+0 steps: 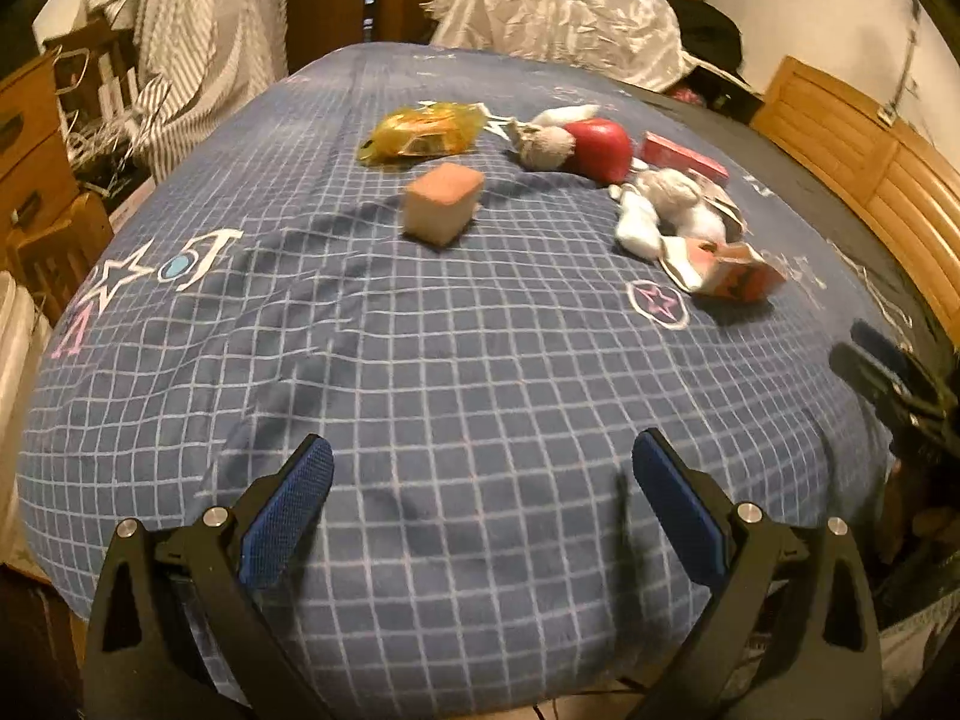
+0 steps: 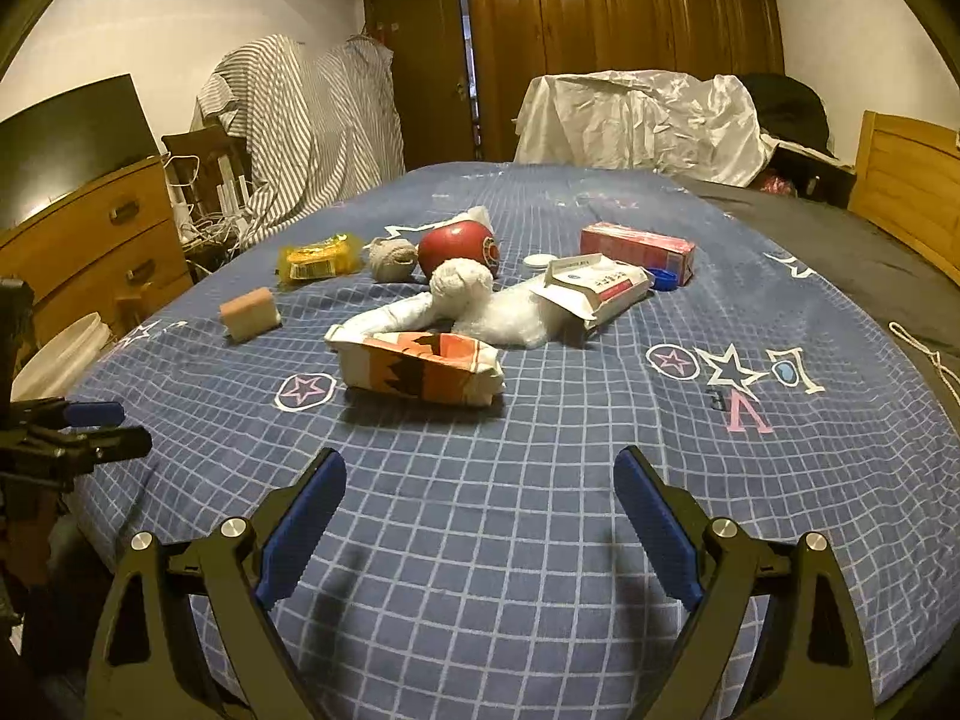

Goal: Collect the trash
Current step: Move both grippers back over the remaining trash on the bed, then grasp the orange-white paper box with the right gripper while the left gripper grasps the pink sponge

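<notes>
You see a blue blanket (image 2: 540, 540) with a white grid, a red ball (image 2: 459, 246), a yellow wrapper (image 2: 318, 258), and an orange-and-white carton (image 2: 420, 369).

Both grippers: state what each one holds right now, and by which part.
Nothing is held. The left gripper and the right gripper are both open over the blue checked blanket, short of the crushed carton and the other trash.

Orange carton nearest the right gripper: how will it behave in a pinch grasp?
The orange carton is torn open and flattened, so it likely crushes further and weighs little. Lying on its side on the soft blanket, it should slide rather than roll. The right gripper is open, not yet touching it.
</notes>
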`<state>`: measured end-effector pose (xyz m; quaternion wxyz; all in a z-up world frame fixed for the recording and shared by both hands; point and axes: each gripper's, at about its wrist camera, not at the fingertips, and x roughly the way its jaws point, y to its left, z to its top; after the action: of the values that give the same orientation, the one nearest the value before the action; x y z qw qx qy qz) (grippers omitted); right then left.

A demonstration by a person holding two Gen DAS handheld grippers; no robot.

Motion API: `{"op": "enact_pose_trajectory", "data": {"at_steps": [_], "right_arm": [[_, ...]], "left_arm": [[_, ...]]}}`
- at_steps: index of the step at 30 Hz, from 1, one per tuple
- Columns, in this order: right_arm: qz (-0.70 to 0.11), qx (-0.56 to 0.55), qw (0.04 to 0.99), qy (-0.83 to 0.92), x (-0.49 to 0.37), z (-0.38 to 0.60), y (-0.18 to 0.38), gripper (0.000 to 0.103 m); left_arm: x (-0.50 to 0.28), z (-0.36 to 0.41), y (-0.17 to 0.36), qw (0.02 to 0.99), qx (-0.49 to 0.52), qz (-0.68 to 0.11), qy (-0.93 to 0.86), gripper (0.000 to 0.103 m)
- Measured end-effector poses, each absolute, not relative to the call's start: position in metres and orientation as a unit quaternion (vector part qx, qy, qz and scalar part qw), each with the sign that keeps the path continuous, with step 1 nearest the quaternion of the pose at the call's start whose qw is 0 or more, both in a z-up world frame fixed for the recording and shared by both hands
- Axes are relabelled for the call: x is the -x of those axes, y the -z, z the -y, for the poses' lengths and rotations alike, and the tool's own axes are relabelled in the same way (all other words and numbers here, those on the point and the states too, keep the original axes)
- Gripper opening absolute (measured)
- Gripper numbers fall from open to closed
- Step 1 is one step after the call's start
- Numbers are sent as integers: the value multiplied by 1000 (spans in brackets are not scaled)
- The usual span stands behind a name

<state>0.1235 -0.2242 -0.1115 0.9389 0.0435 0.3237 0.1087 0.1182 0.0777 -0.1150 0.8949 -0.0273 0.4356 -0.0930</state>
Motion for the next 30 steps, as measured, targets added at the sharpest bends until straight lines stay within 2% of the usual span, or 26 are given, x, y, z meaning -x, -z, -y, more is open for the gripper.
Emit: {"op": "enact_pose_trajectory", "data": {"at_steps": [7,13,19,21,25,27,30], "right_arm": [[-323,-36,938,-116,-140,224,114,90],[-314,44,937,-146,-164,207,108,88],[-329,121,921,-169,-201,196,114,77],[-342,125,912,-190,-211,194,118,65],[-348,145,898,-226,-221,184,122,58],[-352,149,894,-236,-225,182,124,53],[-356,141,893,-236,-228,183,128,50]], "left_arm": [[-143,-75,116,898,7,-431,88,97],[-192,-70,108,903,-45,-416,95,97],[-235,-70,106,902,-81,-413,98,97],[-245,-70,109,897,-87,-420,104,97],[-257,-69,116,888,-91,-435,119,96],[-258,-65,118,885,-97,-437,128,80],[-257,-62,124,881,-101,-443,132,69]]}}
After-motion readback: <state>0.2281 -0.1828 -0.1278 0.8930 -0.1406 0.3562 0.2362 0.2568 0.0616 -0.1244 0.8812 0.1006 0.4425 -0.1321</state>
